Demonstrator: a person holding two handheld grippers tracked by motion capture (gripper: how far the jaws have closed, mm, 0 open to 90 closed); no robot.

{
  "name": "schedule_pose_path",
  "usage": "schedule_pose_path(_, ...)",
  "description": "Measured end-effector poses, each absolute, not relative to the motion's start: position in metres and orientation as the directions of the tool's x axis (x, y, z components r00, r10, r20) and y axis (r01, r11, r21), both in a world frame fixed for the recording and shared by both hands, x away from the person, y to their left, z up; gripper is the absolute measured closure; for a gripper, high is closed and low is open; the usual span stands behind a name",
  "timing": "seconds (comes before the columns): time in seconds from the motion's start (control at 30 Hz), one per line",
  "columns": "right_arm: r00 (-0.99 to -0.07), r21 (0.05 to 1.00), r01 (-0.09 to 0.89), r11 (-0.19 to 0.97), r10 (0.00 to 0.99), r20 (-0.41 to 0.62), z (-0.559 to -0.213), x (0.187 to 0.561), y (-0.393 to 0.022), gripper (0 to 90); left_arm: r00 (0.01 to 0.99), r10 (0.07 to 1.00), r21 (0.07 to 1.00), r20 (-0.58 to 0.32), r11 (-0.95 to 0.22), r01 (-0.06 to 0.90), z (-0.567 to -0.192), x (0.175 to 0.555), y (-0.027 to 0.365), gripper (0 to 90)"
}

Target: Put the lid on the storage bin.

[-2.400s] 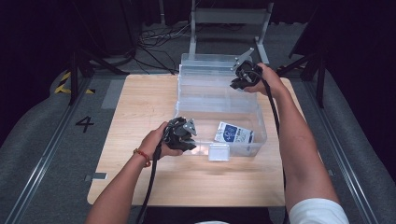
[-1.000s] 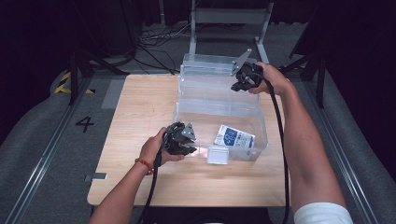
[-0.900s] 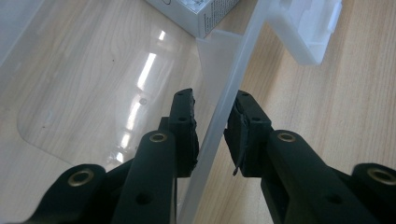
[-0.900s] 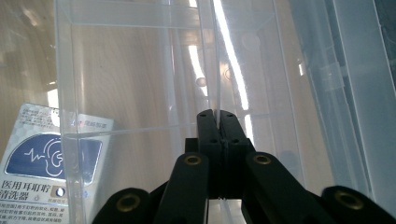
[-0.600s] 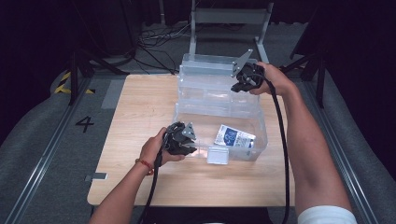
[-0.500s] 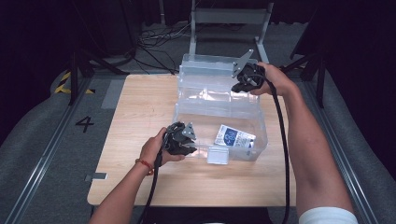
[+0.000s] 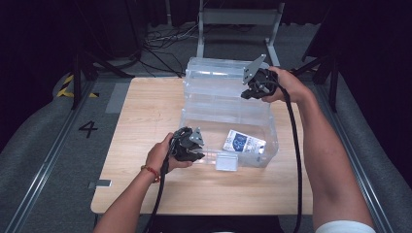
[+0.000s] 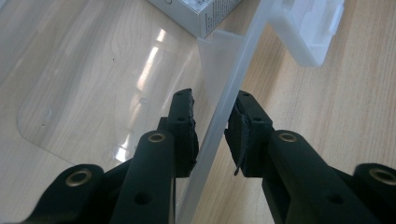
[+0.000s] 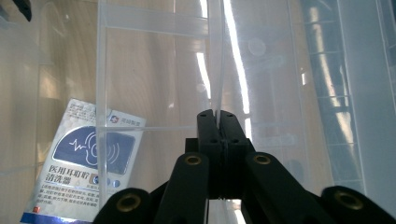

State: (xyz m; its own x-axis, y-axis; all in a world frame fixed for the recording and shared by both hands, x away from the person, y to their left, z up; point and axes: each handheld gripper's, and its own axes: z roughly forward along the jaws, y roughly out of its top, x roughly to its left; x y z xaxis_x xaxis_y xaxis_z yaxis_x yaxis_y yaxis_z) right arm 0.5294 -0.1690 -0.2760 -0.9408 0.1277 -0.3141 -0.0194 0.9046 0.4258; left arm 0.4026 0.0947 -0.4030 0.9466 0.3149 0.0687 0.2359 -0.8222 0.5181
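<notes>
A clear plastic box point(image 7: 272, 141) stands on the wooden table, and its clear lid point(image 7: 214, 80) is tilted up at the far side. My right gripper point(image 7: 246, 93) is shut on the lid's thin edge point(image 9: 215, 56), with both pads point(image 9: 208, 122) pressed together on it. My left gripper point(image 7: 200, 155) straddles the box's near-left wall point(image 8: 243, 60), one jaw inside and one outside, shut on the rim. A white and blue packet point(image 7: 244, 142) lies flat on the box floor, and it also appears below my right gripper point(image 9: 77, 172).
A clear latch tab point(image 7: 227, 162) juts from the box's near wall, right of my left gripper. A metal frame point(image 7: 238, 19) stands behind the table. Bare wood point(image 7: 141, 111) stretches to the left of the box. Cables trail from both grippers toward the near edge.
My right gripper has shifted slightly with the lid edge in its grip. My left gripper slid a little nearer along the box early on, then held still.
</notes>
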Motion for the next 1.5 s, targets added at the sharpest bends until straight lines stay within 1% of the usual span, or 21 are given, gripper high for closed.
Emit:
schedule_pose_path(0.23, -0.944, 0.429, -0.048, 0.902, 0.099, -0.315, -0.273, 0.521, -0.169, 90.0, 0.945, 0.319, 0.520, 0.072, -0.821, 0.237, -0.403, 0.402, 0.095, 71.4)
schedule_pose_path(0.67, -0.940, 0.429, -0.079, 0.900, 0.075, -0.332, -0.272, 0.503, -0.169, 90.0, 0.943, 0.325, 0.524, 0.073, -0.817, 0.241, -0.403, 0.402, 0.095, 71.2)
schedule_pose_path(1.1, -0.940, 0.438, -0.082, 0.895, 0.076, -0.332, -0.274, 0.488, -0.171, 90.0, 0.942, 0.326, 0.524, 0.073, -0.816, 0.242, -0.404, 0.401, 0.095, 71.2)
schedule_pose_path(1.5, -0.938, 0.453, -0.088, 0.887, 0.080, -0.338, -0.277, 0.474, -0.173, 89.7, 0.940, 0.328, 0.542, 0.091, -0.808, 0.229, -0.405, 0.400, 0.096, 70.2)
